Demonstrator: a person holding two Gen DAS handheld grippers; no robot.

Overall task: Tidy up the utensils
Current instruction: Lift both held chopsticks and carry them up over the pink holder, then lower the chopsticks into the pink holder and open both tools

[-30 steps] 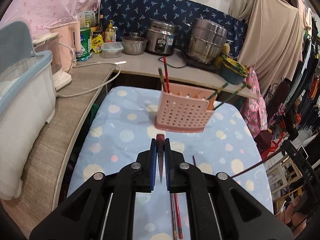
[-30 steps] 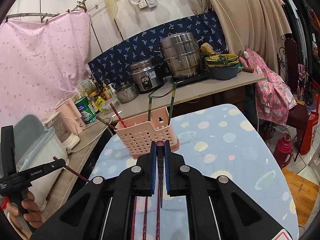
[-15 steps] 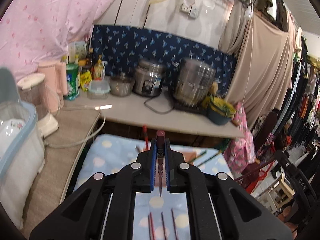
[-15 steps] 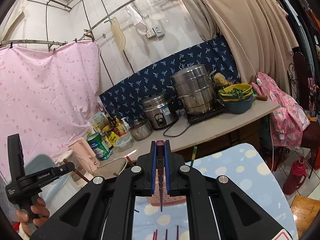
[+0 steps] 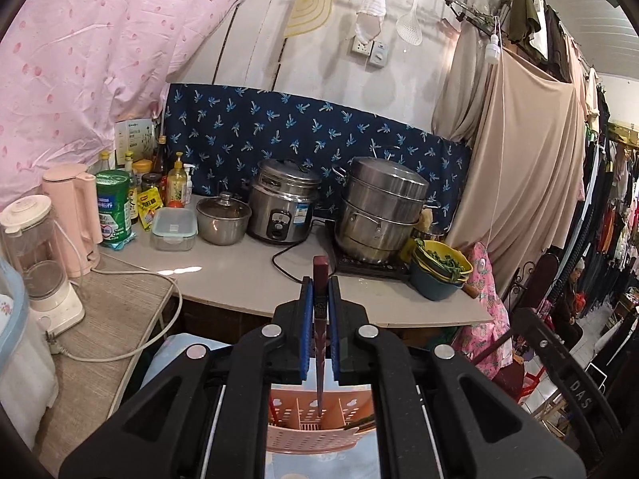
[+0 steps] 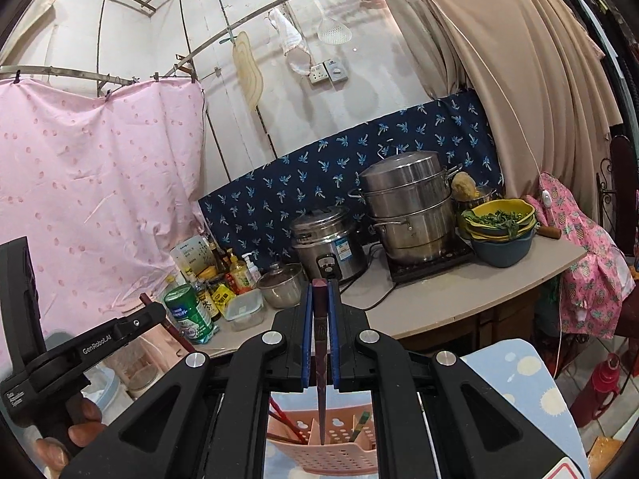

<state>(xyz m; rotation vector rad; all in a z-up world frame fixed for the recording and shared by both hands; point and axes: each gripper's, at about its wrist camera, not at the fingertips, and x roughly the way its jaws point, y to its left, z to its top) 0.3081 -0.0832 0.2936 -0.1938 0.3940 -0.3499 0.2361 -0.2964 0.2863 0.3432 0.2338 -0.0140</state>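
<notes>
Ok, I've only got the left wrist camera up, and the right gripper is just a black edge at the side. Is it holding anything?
Observer: Yes. The right gripper is shut on a dark red chopstick, which runs lengthwise between the pads.
Operator: Where's its lower end?
Observer: In the right wrist view it shows against the inside of the pink basket, near the middle divider. I can't tell if it is in yet.
Operator: And how does my left gripper look from there?
Observer: The left gripper shows side-on at the lower left, with a hand wrapped round its handle.
</notes>
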